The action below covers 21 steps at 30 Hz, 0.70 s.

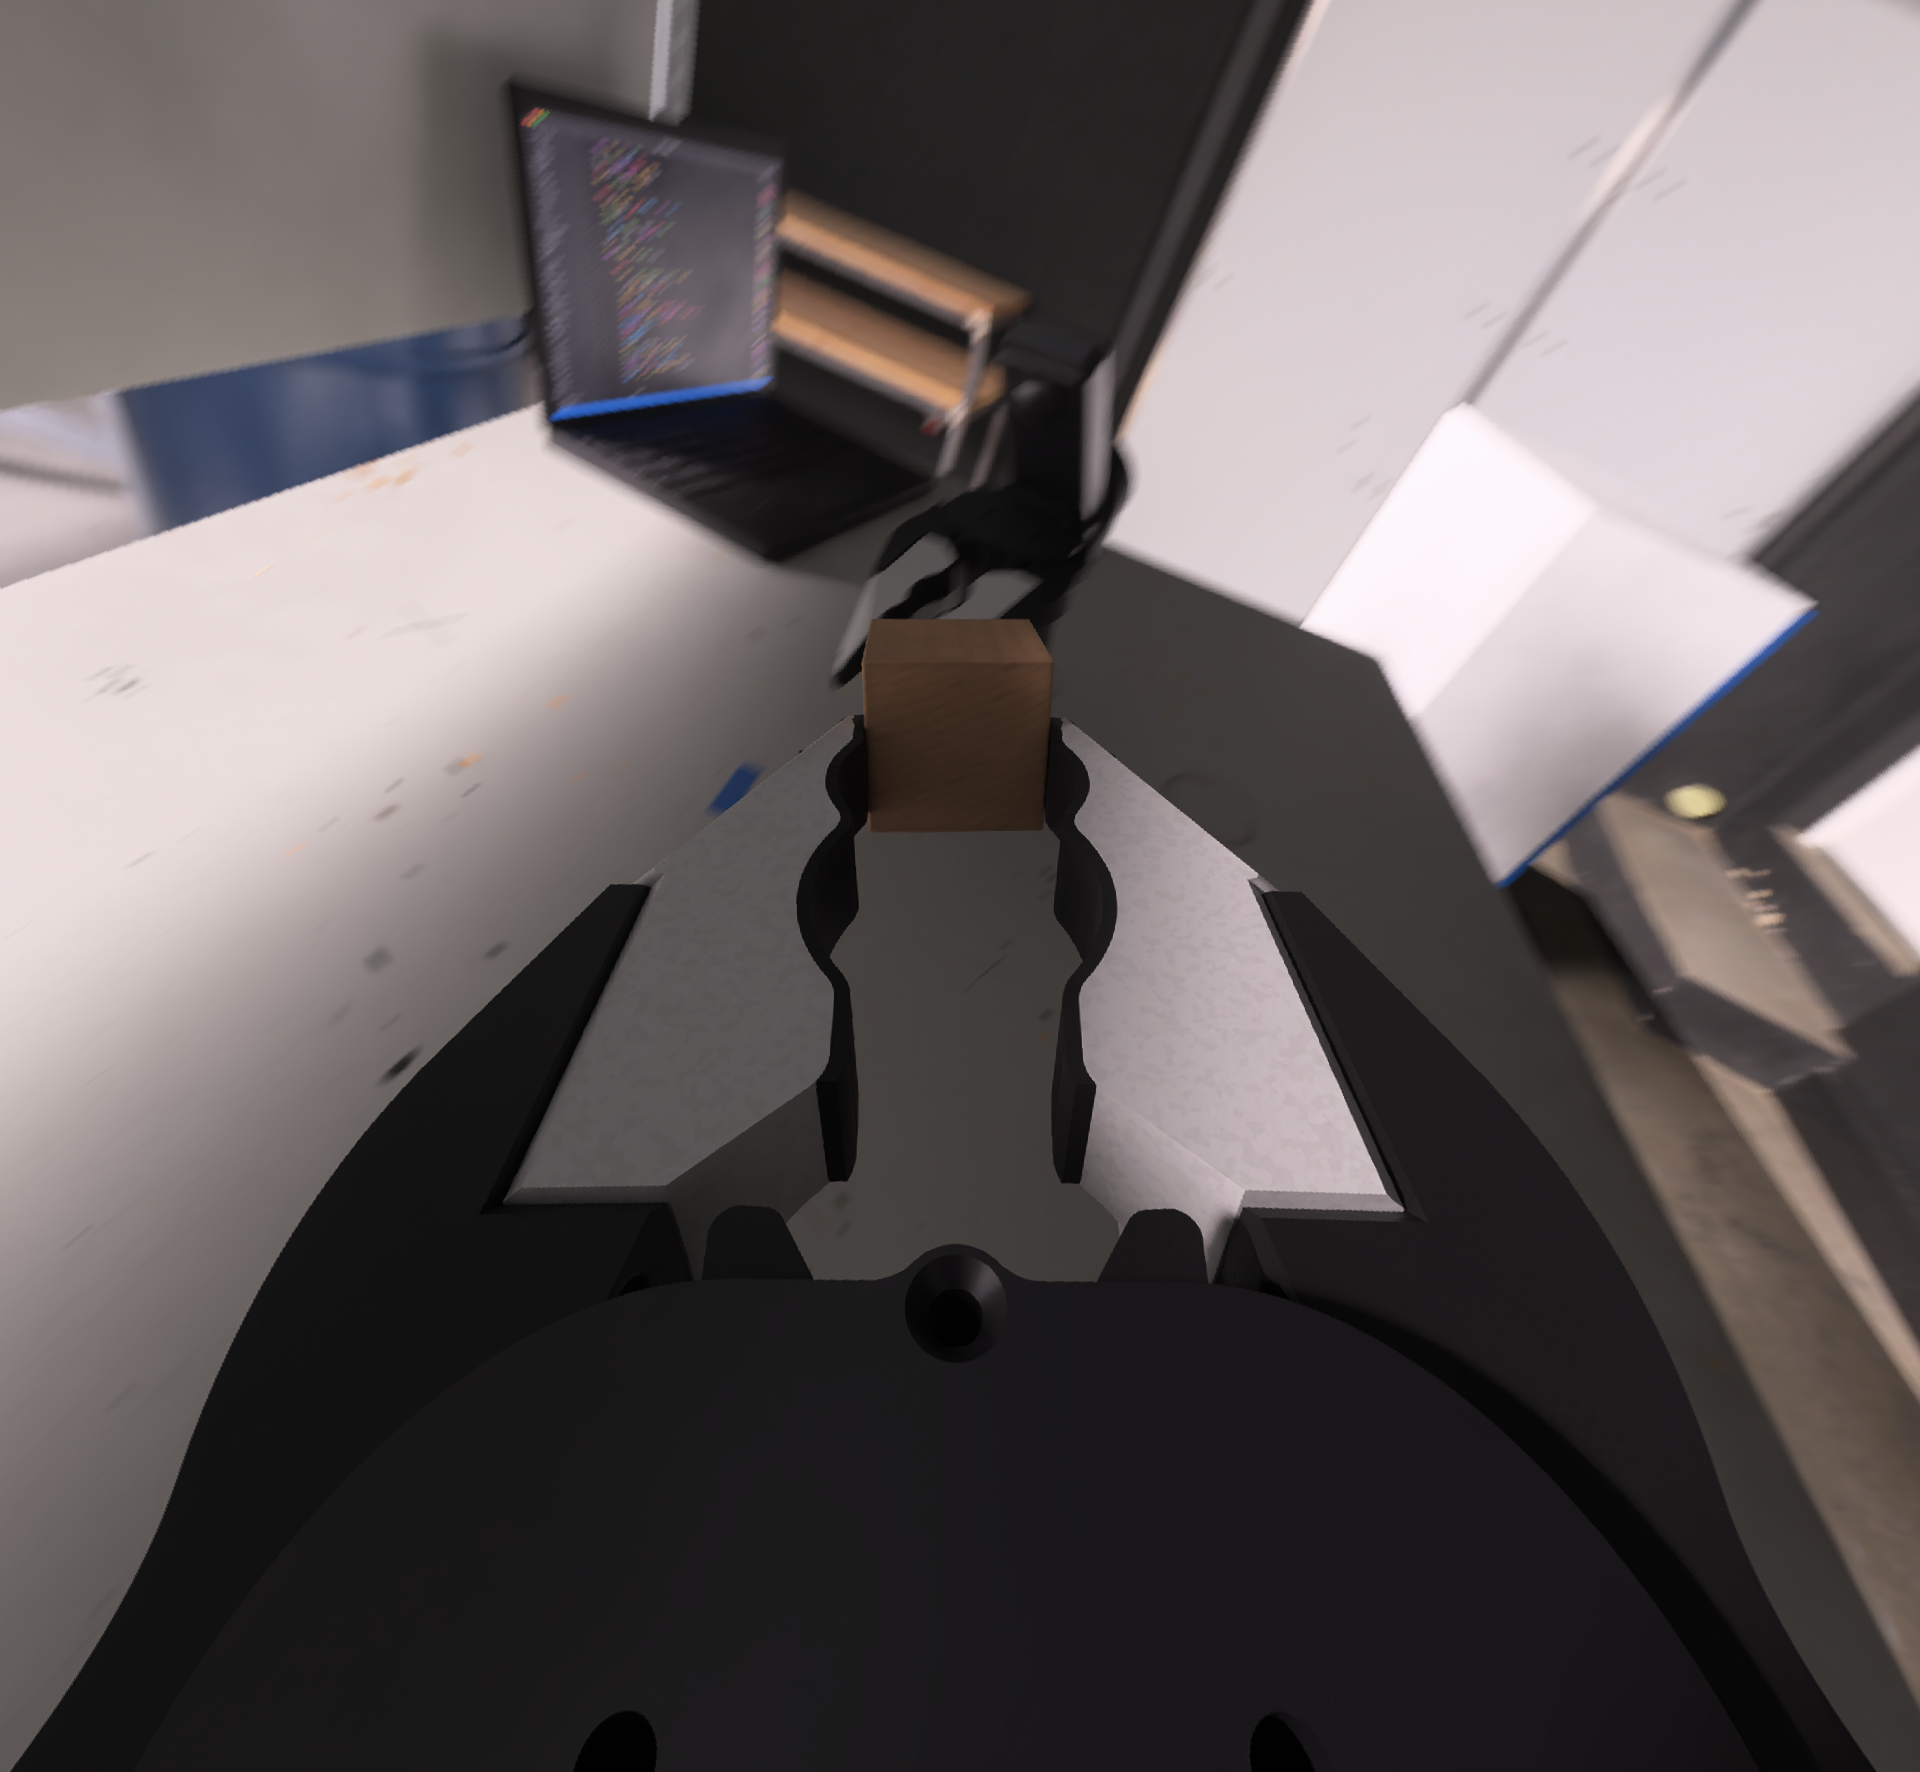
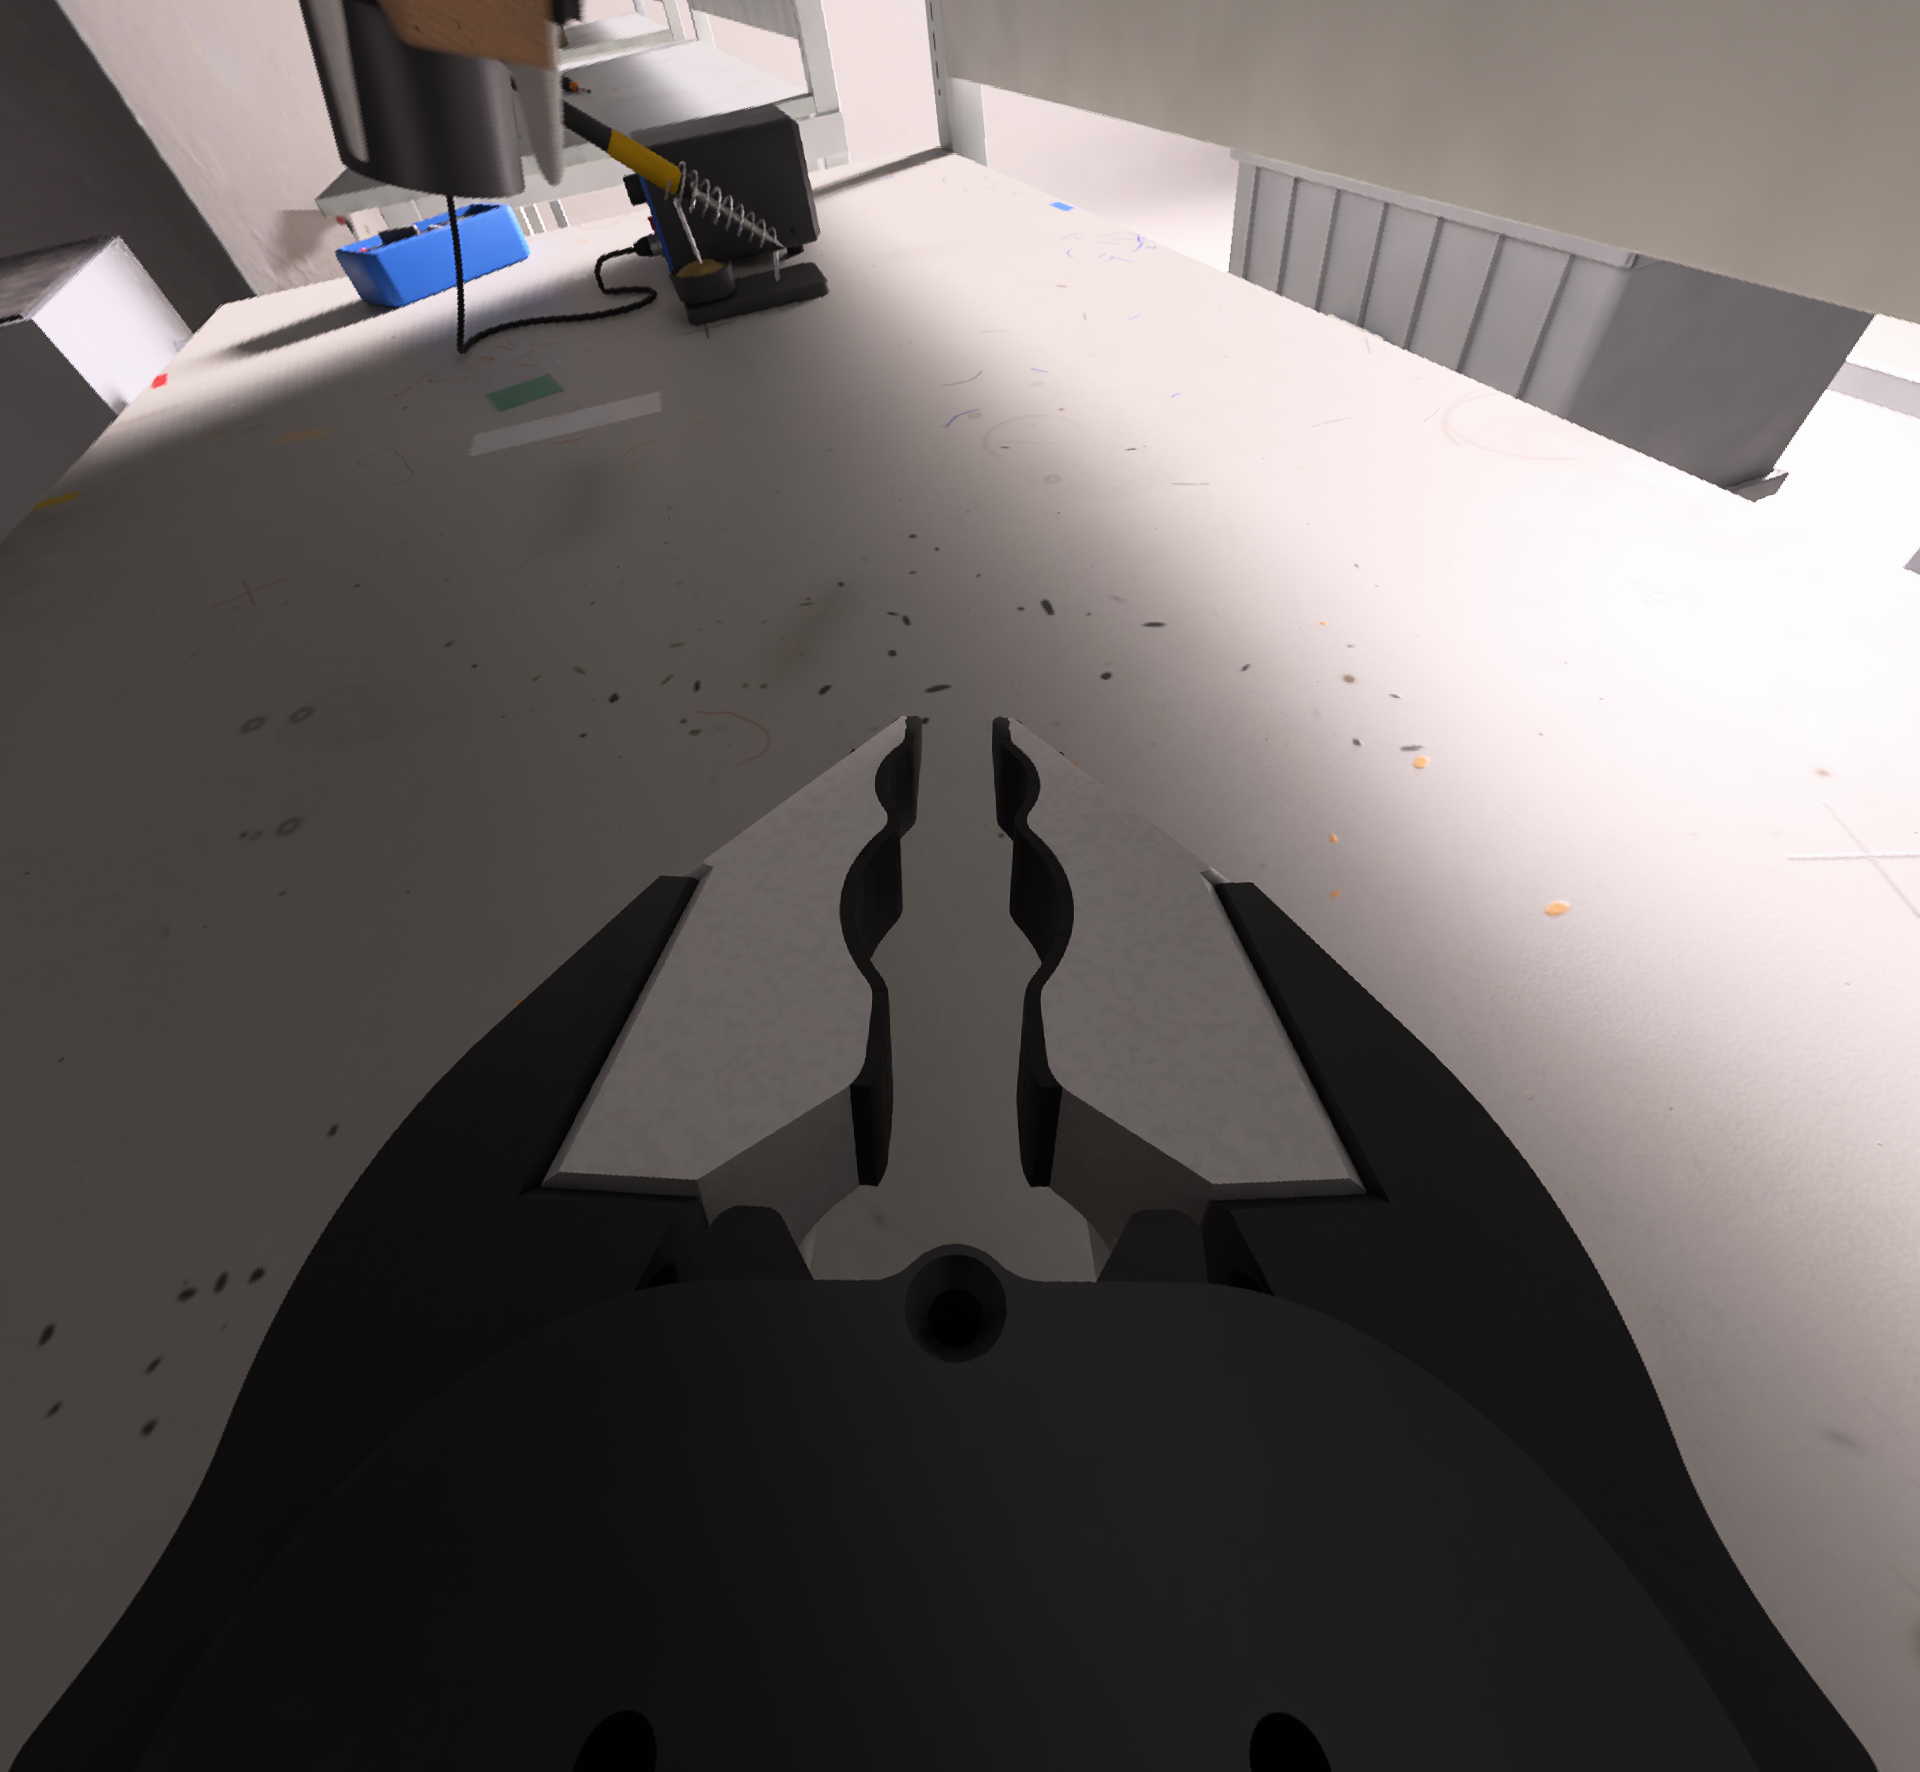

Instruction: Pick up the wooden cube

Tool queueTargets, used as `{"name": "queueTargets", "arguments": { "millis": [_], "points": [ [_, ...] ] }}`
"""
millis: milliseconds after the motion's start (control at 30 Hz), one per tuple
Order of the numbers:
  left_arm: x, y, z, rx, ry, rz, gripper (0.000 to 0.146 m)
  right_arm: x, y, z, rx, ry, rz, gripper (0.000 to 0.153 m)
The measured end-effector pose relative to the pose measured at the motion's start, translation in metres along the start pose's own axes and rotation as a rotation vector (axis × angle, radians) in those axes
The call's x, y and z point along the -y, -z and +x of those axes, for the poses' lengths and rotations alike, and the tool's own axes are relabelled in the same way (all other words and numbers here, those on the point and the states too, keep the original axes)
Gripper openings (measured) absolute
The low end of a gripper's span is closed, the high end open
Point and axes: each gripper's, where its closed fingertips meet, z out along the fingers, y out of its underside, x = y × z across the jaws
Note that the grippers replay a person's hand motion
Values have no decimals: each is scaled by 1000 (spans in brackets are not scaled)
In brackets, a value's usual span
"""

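One brown wooden cube [image 1: 954, 730] – two black-and-grey tongs, left [image 1: 956, 735] and right [image 2: 954, 725] – one open black laptop [image 1: 665, 320], one blue plastic box [image 2: 431, 252], one black soldering station [image 2: 727, 205], one white speckled worktop [image 2: 1299, 683].

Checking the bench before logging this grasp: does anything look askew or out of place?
Nothing stands out. The wooden cube sits squarely in the left gripper; the soldering iron rests in its stand.
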Motion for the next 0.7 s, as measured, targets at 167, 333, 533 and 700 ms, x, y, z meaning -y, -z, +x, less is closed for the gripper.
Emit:
{"name": "queueTargets", "arguments": {
  "millis": [167, 333, 533, 700],
  "points": [
    [28, -2, 37, -241, 42, 221, 34, 5, 4, -2, 3, 3, 23, 13],
    [29, -8, 35, -273, 72, 244, 34, 11, 8, -5, 11, 12, 44, 13],
    [27, -13, 34, -290, 84, 249, 34, 13, 11, -7, 16, 14, 57, 13],
    [23, -17, 35, -301, 91, 227, 34, 13, 10, -8, 19, 18, 54, 13]
  ]
}}
